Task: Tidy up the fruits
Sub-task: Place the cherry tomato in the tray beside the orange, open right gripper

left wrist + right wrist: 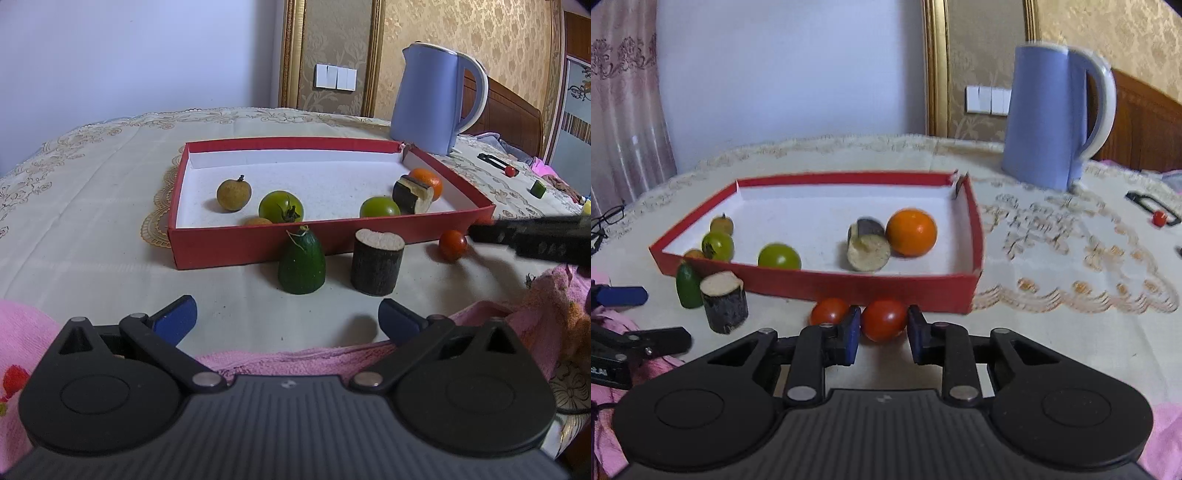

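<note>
A red tray [236,243] [871,286] holds an orange [911,232], two green tomatoes [779,256], an eggplant piece [868,248] and small brownish fruits [233,194]. In front of it stand a green cucumber end [302,263], an eggplant stump [377,261] and two red tomatoes. My right gripper [882,332] has its pads on both sides of one red tomato [884,319], touching or nearly so; the other red tomato [829,311] lies just left. My left gripper [286,319] is open and empty, short of the cucumber end and stump.
A blue kettle [432,99] stands behind the tray's right corner. Pink towels [295,358] lie at the near table edge. Small items, a red one [1159,218] and a green one [538,189], lie far right. Eyeglasses [605,218] lie far left.
</note>
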Demonstrator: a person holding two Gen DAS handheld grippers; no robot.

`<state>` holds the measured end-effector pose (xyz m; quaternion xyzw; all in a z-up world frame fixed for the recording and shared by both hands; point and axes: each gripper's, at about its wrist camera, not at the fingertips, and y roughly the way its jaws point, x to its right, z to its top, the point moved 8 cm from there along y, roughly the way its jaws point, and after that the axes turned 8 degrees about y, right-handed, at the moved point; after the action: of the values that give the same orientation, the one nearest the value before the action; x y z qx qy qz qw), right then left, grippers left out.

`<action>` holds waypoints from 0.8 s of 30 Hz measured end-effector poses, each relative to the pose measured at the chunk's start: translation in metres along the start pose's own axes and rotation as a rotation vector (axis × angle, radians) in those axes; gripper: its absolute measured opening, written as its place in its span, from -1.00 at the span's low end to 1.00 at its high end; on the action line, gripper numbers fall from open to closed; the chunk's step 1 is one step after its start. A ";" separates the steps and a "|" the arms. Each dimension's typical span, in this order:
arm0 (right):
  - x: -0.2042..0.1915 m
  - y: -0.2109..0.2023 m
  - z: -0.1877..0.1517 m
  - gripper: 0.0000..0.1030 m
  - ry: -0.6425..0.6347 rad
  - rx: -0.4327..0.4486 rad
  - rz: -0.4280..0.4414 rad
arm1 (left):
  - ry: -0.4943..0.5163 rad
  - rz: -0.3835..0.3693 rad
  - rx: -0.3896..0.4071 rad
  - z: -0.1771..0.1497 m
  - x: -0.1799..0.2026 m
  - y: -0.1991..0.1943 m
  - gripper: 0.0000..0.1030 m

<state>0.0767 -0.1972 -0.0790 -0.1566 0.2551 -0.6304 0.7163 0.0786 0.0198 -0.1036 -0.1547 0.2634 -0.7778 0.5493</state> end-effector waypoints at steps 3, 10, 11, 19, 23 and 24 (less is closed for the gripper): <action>0.001 -0.013 0.013 -0.50 -0.016 0.055 -0.011 | 0.000 0.000 0.000 0.000 0.000 0.000 1.00; 0.008 0.004 0.039 -0.50 -0.036 0.071 -0.065 | -0.001 -0.001 0.001 0.000 0.000 0.000 1.00; 0.009 0.010 0.040 -0.50 -0.041 0.059 -0.077 | -0.001 -0.001 0.001 0.000 0.000 0.000 1.00; 0.018 0.051 0.039 -0.49 -0.013 -0.055 -0.081 | -0.003 -0.002 0.002 0.000 -0.001 -0.001 1.00; 0.016 0.058 0.037 -0.49 -0.022 -0.071 -0.092 | -0.001 -0.001 0.001 0.000 0.000 -0.001 1.00; 0.016 0.059 0.037 -0.49 -0.021 -0.072 -0.092 | 0.000 0.000 0.001 0.000 0.000 -0.001 1.00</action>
<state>0.1467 -0.2076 -0.0837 -0.2004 0.2623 -0.6513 0.6833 0.0784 0.0201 -0.1029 -0.1546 0.2629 -0.7780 0.5493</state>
